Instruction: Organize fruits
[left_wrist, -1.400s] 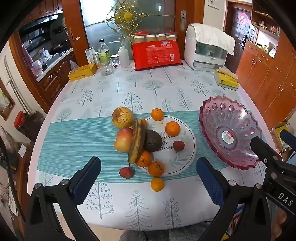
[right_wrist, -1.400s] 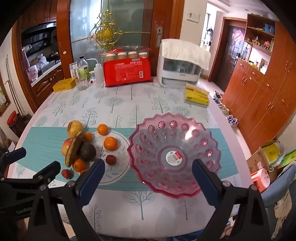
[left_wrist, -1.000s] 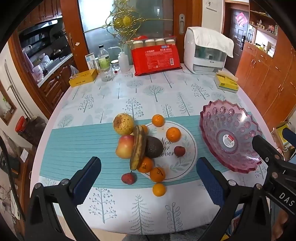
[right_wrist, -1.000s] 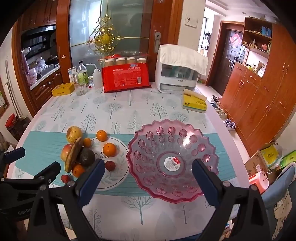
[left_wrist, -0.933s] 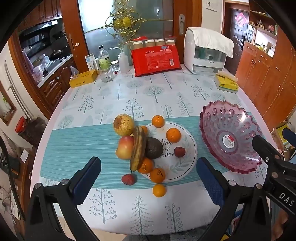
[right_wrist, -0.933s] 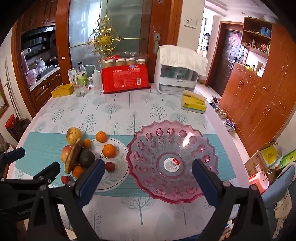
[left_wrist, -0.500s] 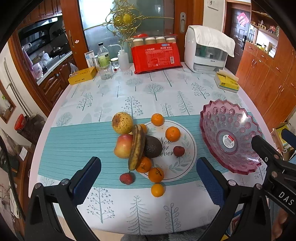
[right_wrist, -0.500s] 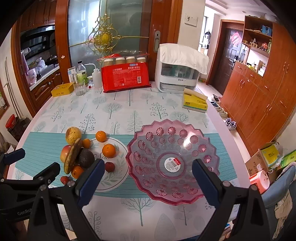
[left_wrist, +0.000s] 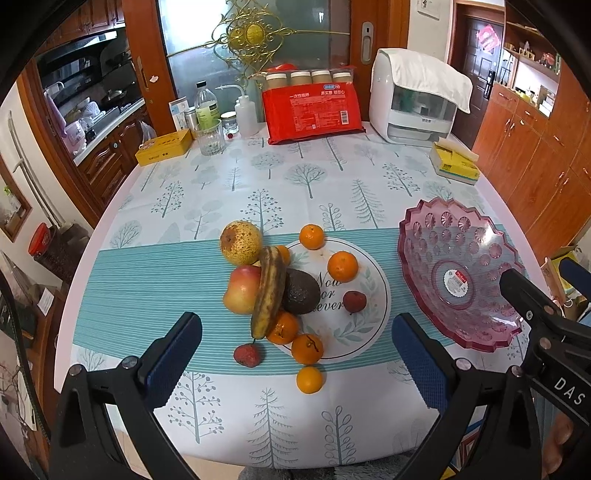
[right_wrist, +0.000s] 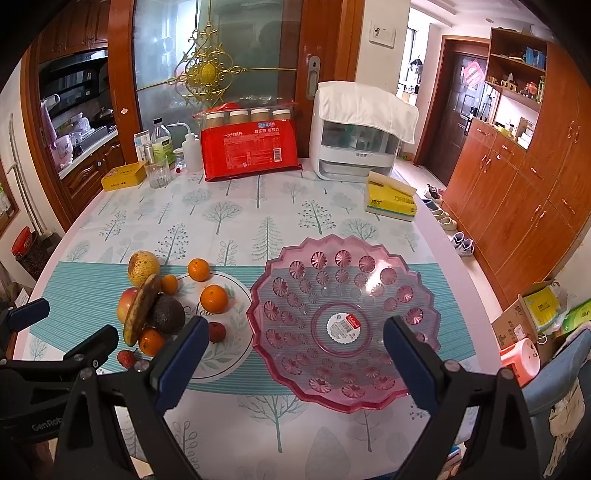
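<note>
Both tongs spread wide, nothing between the pads — left tongs (left_wrist: 293, 352) low centre of the left view, right tongs (right_wrist: 295, 360) low centre of the right view. Change over the last second or so: slight. Cameras drifted up and back down a little; fruit pile sits at nearly the same spot in frame, no piece moved, tongs no nearer. Judgement: task not begun, approach only.

Fruit lies centre of the left view, on and around the round printed mat (left_wrist: 364, 280) on the bench (left_wrist: 295, 177): banana (left_wrist: 269, 291) leaning across apple (left_wrist: 242, 290) and avocado (left_wrist: 300, 291), speckled pear (left_wrist: 240, 242) above them, several tangerines (left_wrist: 342, 266) scattered, one lone tangerine (left_wrist: 309, 379) lowest in frame, two small red fruits (left_wrist: 246, 355). Pink glass bowl (right_wrist: 343, 328) holds no fruit, right of the mat, framed between the right pads.

Pose: left tongs level, hovering short of the pile, aimed at its lower edge. Right tongs hover over the bowl's near rim, their black frame showing at the right edge of the left view.
</note>
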